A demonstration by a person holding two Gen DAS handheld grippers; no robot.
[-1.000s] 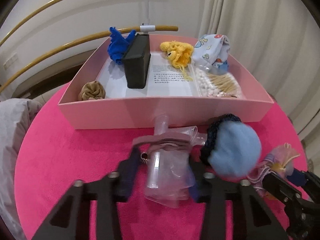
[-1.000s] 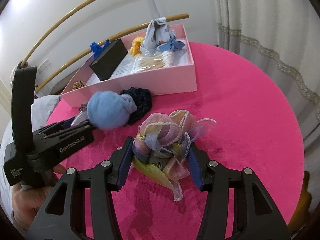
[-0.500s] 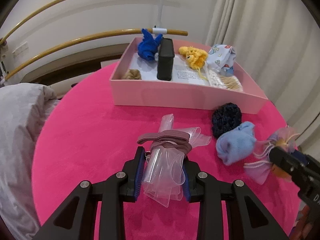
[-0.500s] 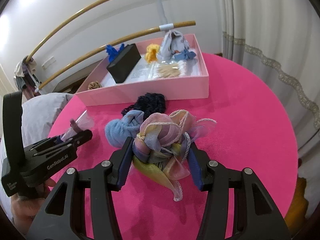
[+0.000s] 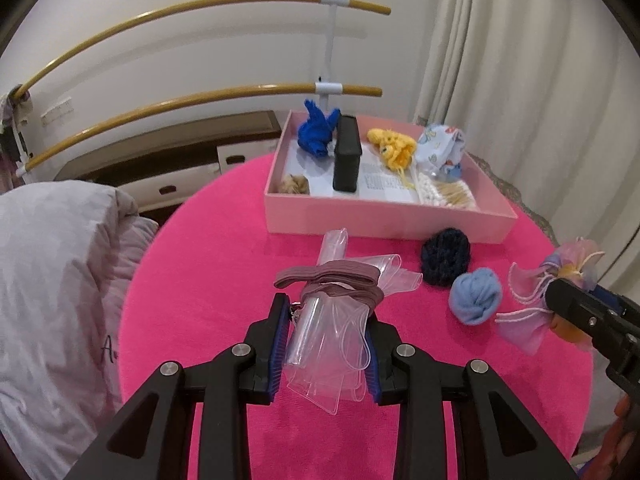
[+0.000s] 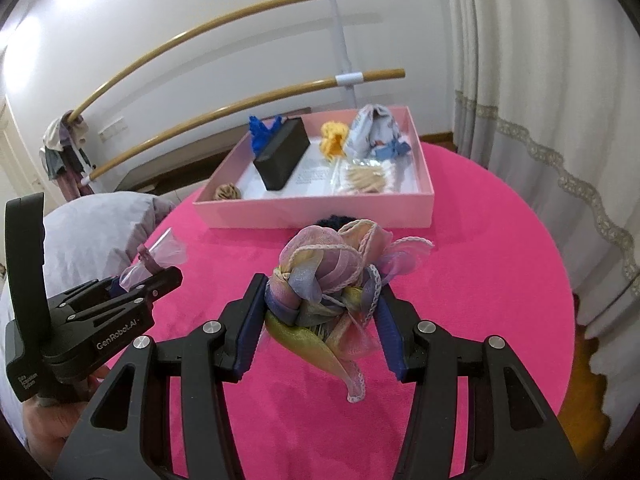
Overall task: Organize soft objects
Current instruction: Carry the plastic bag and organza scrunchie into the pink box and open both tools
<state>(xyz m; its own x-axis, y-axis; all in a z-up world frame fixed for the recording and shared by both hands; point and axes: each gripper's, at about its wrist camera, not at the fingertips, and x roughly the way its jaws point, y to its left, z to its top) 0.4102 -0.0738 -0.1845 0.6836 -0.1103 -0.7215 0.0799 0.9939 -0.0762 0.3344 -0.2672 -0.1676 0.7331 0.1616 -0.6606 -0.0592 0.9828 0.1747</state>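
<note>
Left gripper [image 5: 326, 344]: I clamp the clear plastic bundle [image 5: 332, 332], now lifted back from the pink box [image 5: 384, 216].
Right gripper [image 6: 320, 320]: clamped on the pastel ribbon scrunchie [image 6: 332, 280], raised too.
Meaning: both ready for boxing.

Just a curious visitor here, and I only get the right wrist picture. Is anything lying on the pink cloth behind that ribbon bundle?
Observer: Yes, your ribbon bundle hides a light blue sock ball, loose on the cloth.
Visitor: Anything near it?
Observer: A dark knitted piece, just beyond it toward the pink box.
Visitor: What do the other tongs grip?
Observer: The left tongs clamp folded clear plastic, bound by a mauve elastic band.
</note>
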